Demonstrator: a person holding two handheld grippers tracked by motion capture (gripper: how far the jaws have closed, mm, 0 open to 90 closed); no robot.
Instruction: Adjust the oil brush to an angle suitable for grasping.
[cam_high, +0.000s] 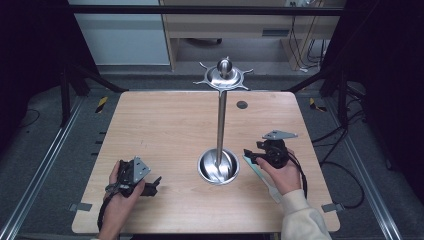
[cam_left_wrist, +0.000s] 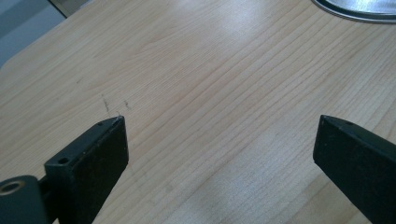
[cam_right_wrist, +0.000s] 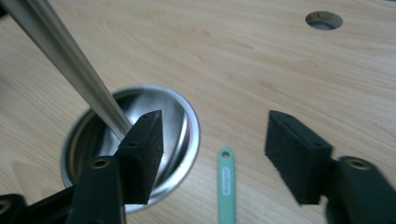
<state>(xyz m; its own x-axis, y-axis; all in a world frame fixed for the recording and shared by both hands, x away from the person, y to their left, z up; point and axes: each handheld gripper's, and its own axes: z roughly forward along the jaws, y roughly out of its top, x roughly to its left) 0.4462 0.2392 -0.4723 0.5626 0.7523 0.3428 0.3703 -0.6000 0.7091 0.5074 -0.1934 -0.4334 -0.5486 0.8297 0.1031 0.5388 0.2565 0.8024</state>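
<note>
A steel stand has a round dish base (cam_high: 218, 167), a thin upright pole (cam_high: 220, 122) and a hooked disc on top (cam_high: 223, 75). Just right of the base a pale green utensil handle (cam_high: 264, 178) lies flat on the wooden table (cam_high: 165, 125). My right gripper (cam_high: 248, 155) hovers over its far end. In the right gripper view the handle's tip (cam_right_wrist: 226, 175) lies between and below the black jaws of that gripper (cam_right_wrist: 215, 126), which stand open and apart from it; the base rim (cam_right_wrist: 194, 135) and pole (cam_right_wrist: 60, 51) are at left. My left gripper (cam_high: 155, 185) rests at the front left, open over bare wood (cam_left_wrist: 219, 135).
A small round hole (cam_high: 242, 105) is set in the tabletop behind the stand, also in the right gripper view (cam_right_wrist: 323, 20). The stand's base edge (cam_left_wrist: 359, 9) shows at the top right of the left gripper view. Dark frame rails run along both sides of the table.
</note>
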